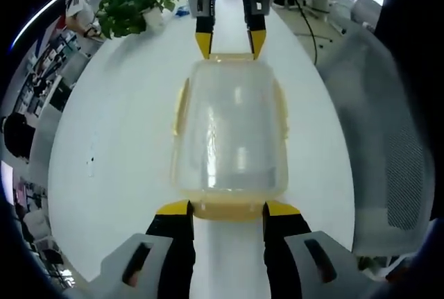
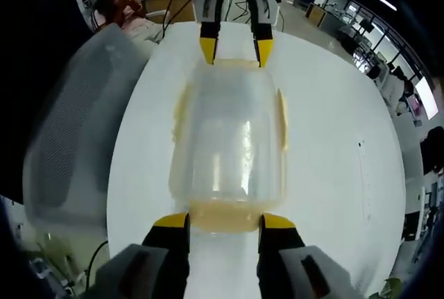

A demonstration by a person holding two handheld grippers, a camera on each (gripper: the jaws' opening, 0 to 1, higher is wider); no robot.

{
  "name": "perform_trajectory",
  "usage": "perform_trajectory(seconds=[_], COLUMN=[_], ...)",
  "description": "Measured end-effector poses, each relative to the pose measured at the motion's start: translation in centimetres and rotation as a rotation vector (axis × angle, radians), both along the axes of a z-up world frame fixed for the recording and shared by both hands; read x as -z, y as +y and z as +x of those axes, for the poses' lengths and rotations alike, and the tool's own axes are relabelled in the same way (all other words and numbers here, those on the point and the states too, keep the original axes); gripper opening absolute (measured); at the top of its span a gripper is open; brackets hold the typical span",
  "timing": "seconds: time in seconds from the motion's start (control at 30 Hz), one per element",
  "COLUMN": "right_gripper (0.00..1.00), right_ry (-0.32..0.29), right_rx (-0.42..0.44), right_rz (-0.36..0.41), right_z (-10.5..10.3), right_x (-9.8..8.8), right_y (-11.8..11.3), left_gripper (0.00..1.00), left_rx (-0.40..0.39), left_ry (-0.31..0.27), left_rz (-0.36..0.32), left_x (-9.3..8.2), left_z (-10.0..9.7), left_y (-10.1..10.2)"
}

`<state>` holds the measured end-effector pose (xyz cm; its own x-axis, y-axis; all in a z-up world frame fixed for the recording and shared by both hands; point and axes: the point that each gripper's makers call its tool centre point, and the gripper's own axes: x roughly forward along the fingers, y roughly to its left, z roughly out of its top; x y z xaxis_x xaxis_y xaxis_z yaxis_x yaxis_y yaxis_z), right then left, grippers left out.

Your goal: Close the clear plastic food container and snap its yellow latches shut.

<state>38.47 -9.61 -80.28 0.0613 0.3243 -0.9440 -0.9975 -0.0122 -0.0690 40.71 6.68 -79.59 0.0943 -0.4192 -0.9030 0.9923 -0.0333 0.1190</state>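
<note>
While the white surface (image 1: 125, 139) ran away from me on every side, the clear plastic container (image 1: 232, 132) lay in the middle of it, directly between my two grippers, with its long axis pointing from one to the other. In the left gripper view it sat straight ahead of my left gripper (image 1: 227, 209), whose yellow-tipped jaws stood spread about as wide as the container's near end latch (image 1: 229, 209) and flanked it, touching or very nearly so; I could not tell whether they pressed it. My right gripper (image 1: 229, 44) came in from the far side, its jaws likewise apart and set at the opposite end of the lid.

In the right gripper view the same layout read mirrored: the container (image 2: 229, 139) stretched away from my right gripper (image 2: 223, 221), the yellowish end latch (image 2: 225, 217) lay between its parted jaws, and my left gripper (image 2: 236, 50) met the far end. Neither held anything.

The lid looked seated on the tub, so I judged the closing done and the latching in hand. Each gripper was nearest its own end latch. The long-side latches, a left one (image 1: 180, 108) and a right one (image 1: 282, 108), stood out pale yellow along the flanks, and seemed still flared out. I judged they would have to be reached from the side, across the long axis.

A grey mesh chair (image 1: 388, 139) stood just off the right edge, and a green plant (image 1: 135, 7) sat far left.
</note>
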Motion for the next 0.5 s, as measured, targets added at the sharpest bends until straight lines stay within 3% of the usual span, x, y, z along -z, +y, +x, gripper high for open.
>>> perform_trajectory(seconds=[0.5], right_gripper=[0.35], right_ry=[0.001], right_rx=[0.021], right_rz=[-0.009], right_z=[0.1], right_x=[-0.2], right_y=[-1.9], left_gripper=[0.35], left_rx=[0.012], left_ry=[0.004], left_rz=[-0.005], left_x=[-0.1], left_z=[0.4], left_y=[-2.0])
